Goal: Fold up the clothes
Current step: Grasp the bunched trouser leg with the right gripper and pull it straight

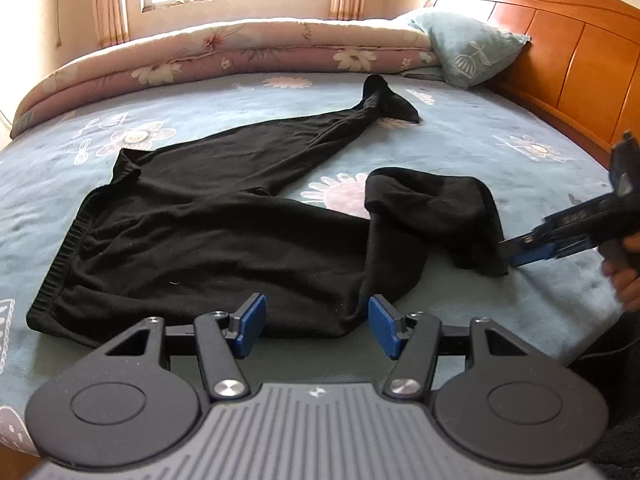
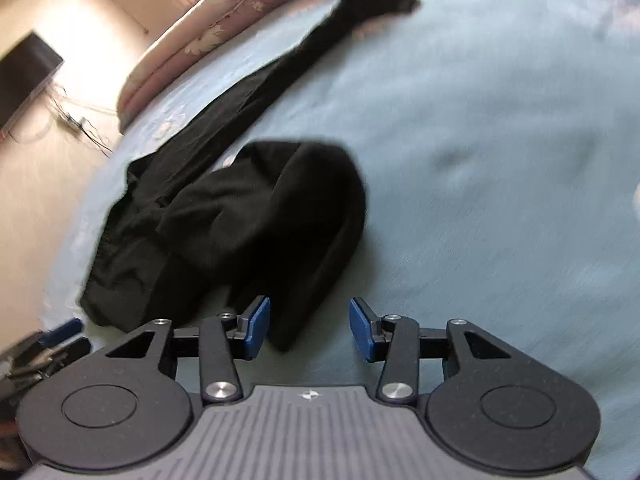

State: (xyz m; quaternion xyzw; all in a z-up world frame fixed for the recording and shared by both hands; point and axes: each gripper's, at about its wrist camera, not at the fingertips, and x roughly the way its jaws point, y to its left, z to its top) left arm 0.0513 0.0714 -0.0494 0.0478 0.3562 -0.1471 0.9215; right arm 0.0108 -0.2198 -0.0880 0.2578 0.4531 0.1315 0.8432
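black trousers (image 1: 224,232) | no legible writing, seemingly | left fingers (image 1: 254,326) spread | right fingers (image 2: 256,328) spread

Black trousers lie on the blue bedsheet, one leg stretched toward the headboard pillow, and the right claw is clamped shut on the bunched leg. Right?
Not quite. The right claw is open, not clamped, as the right wrist view shows. The black trousers do lie on the blue bedsheet.

Black trousers (image 1: 208,240) lie flat on the bed (image 1: 460,128), elastic waistband twd the foot-end edge. One leg runs straight diag. twd the far side, cuff crumpled. Other leg is doubled back near the front edge, its end bunched, prob. loosely.
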